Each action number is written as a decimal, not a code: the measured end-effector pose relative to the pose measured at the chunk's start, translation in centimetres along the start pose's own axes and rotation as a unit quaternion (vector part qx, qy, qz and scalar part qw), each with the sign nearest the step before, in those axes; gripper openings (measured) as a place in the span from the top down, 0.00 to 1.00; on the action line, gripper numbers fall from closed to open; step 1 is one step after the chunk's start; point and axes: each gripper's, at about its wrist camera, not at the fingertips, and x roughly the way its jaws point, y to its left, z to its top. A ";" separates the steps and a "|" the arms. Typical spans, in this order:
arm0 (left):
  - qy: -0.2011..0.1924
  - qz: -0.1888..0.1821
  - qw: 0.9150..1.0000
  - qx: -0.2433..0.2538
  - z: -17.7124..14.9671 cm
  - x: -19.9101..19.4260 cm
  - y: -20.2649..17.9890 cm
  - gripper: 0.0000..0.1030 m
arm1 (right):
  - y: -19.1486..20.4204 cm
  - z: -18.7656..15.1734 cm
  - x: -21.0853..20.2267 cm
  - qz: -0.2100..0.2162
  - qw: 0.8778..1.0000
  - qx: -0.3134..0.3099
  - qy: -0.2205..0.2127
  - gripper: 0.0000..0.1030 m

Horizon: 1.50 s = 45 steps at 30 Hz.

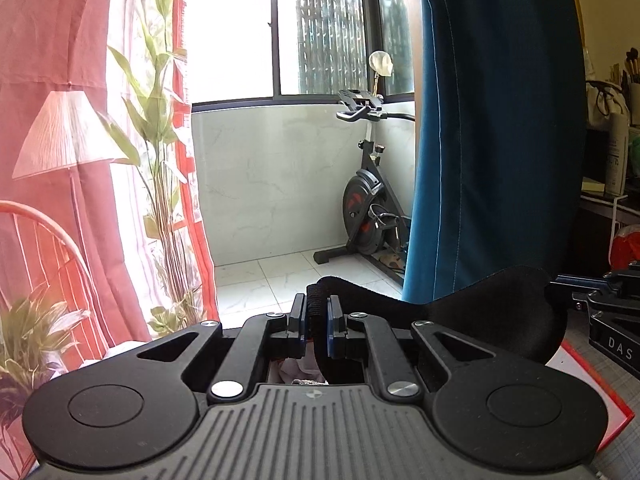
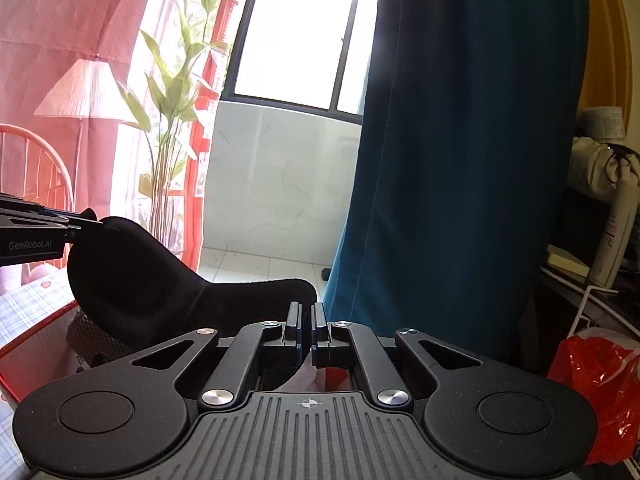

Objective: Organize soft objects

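Note:
A black padded eye mask (image 1: pixel 488 312) hangs stretched between my two grippers, above a red-rimmed box (image 1: pixel 608 412). My left gripper (image 1: pixel 317 312) is shut on one end of the mask, at its black strap. My right gripper (image 2: pixel 307 320) is shut on the other end of the mask (image 2: pixel 136 280). In the right wrist view the left gripper (image 2: pixel 76 224) shows at the far left, clamped on the mask's edge. In the left wrist view the right gripper (image 1: pixel 576 296) shows at the right edge, by the mask. A mesh strap (image 2: pixel 92 340) droops under the mask.
The red-rimmed box (image 2: pixel 36 332) lies on a checked cloth (image 2: pixel 20 312). A blue curtain (image 1: pixel 492 120) hangs ahead, a red curtain (image 1: pixel 60 40), lamp (image 1: pixel 64 136) and plants (image 1: pixel 160 120) stand left. An exercise bike (image 1: pixel 368 200) is beyond. A red plastic bag (image 2: pixel 600 392) and shelf clutter sit right.

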 end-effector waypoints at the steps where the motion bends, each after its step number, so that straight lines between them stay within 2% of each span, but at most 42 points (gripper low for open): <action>1: 0.005 0.001 1.000 0.006 -0.1 0.5 -0.1 0.90 | 0.0 -0.2 0.5 0.004 1.000 0.001 0.007 0.97; 3: 0.020 -0.004 1.000 0.007 -0.5 1.5 -0.1 0.90 | 0.0 -0.7 1.5 0.006 1.000 -0.010 0.023 0.97; 6: 0.069 -0.034 0.997 -0.004 -1.4 3.4 0.0 0.90 | 0.6 -1.7 3.1 0.019 0.998 -0.022 0.059 0.97; 13: 0.140 -0.053 0.989 -0.001 -3.5 5.6 0.2 0.89 | 2.1 -3.5 5.4 0.059 0.991 -0.003 0.117 0.97; 16: 0.150 -0.053 0.987 0.000 -4.0 6.2 0.5 0.89 | 2.5 -3.6 6.4 0.063 0.988 0.009 0.138 0.96; 20: 0.154 -0.057 0.986 0.002 -3.9 6.1 0.7 0.87 | 1.3 -3.8 7.4 0.062 0.983 0.055 0.164 0.96; 21: 0.154 -0.059 0.986 0.003 -3.8 6.0 0.7 0.84 | 1.0 -3.8 7.5 0.064 0.981 0.064 0.172 0.95; 22: 0.153 -0.066 0.986 0.003 -3.6 5.8 0.7 0.72 | 0.8 -3.8 7.7 0.065 0.979 0.070 0.180 0.93; 23: 0.150 -0.076 0.986 0.003 -3.5 5.5 0.7 0.54 | 0.8 -3.8 7.8 0.064 0.978 0.071 0.184 0.92; 26: 0.129 -0.081 0.988 0.011 -3.0 3.6 0.5 0.26 | 0.9 -3.1 7.2 0.065 0.979 0.058 0.182 0.74; 27: 0.123 -0.078 0.989 0.016 -2.7 3.0 0.5 0.21 | 1.0 -2.8 6.8 0.066 0.980 0.057 0.176 0.62; 28: 0.118 -0.071 0.990 0.022 -2.5 2.4 0.4 0.08 | 0.8 -2.5 6.3 0.067 0.981 0.058 0.170 0.49; 29: 0.114 -0.060 0.991 0.023 -2.3 1.7 0.5 0.00 | 0.7 -2.2 5.8 0.068 0.982 0.060 0.164 0.40; 30: 0.108 -0.049 0.993 0.020 -2.1 0.9 0.6 0.00 | 0.6 -2.1 5.2 0.067 0.983 0.061 0.157 0.25; 31: 0.103 -0.043 0.994 0.012 -2.0 0.0 0.9 0.00 | 0.5 -1.8 4.4 0.066 0.985 0.062 0.150 0.14; 35: 0.095 -0.047 0.994 -0.015 -1.5 -2.8 1.8 0.00 | -0.3 -1.0 1.3 0.067 0.987 0.063 0.131 0.01; 37: 0.077 -0.045 0.996 -0.014 -1.1 -4.7 1.9 0.00 | -0.8 -0.5 -0.5 0.066 0.988 0.070 0.120 0.00; 45: 0.026 0.016 1.000 0.003 0.6 -13.0 0.9 0.00 | -2.7 1.1 -7.8 0.070 0.986 0.136 0.070 0.00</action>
